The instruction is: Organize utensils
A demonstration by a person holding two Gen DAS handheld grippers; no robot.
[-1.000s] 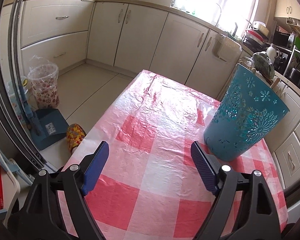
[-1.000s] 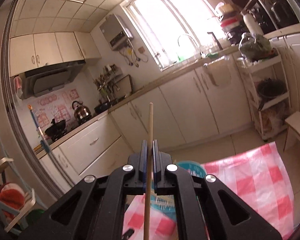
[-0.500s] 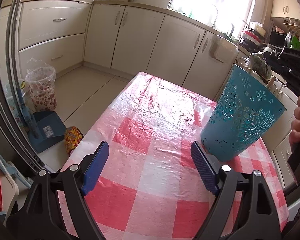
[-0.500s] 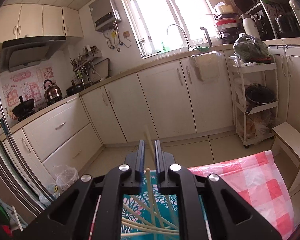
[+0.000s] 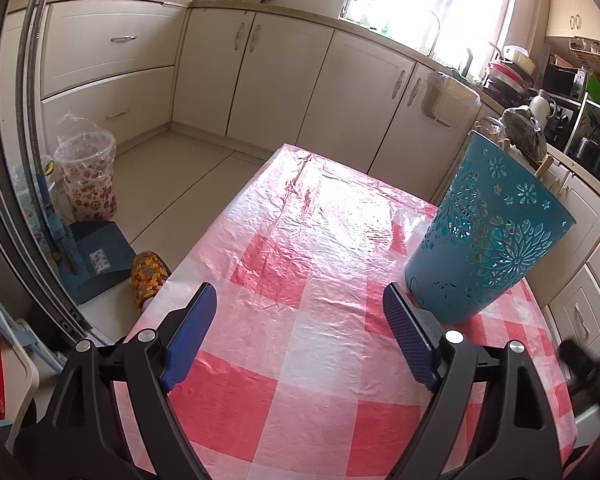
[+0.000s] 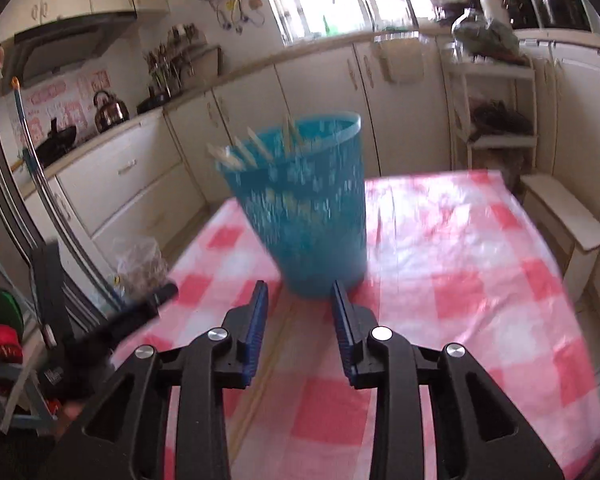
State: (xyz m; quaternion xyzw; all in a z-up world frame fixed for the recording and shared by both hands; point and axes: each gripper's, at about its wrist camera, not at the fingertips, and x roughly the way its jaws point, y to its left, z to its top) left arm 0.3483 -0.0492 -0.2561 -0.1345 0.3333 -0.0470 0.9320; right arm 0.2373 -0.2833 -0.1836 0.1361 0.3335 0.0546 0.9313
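One teal basket point(image 6: 306, 208) stands on your checked table point(image 6: 460, 272) with about five chopsticks point(image 6: 256, 148) poking out, your right gripper point(image 6: 300, 304) opening empty, your left gripper point(image 5: 300, 304) spread wide, empty.

One teal openwork basket point(image 6: 308, 208) stands on one table with a red-and-white checked cloth point(image 6: 460, 280), just ahead of the right gripper point(image 6: 300, 320). Wooden chopsticks point(image 6: 244, 152) poke above its rim; about five tips show, though blur makes the exact number uncertain. In the left wrist view the same basket point(image 5: 488, 232) sits ahead and to the right of the left gripper point(image 5: 300, 320), with two stick tips point(image 5: 544, 166) visible at its far rim. Two grippers are present, each with two blue-padded fingers.
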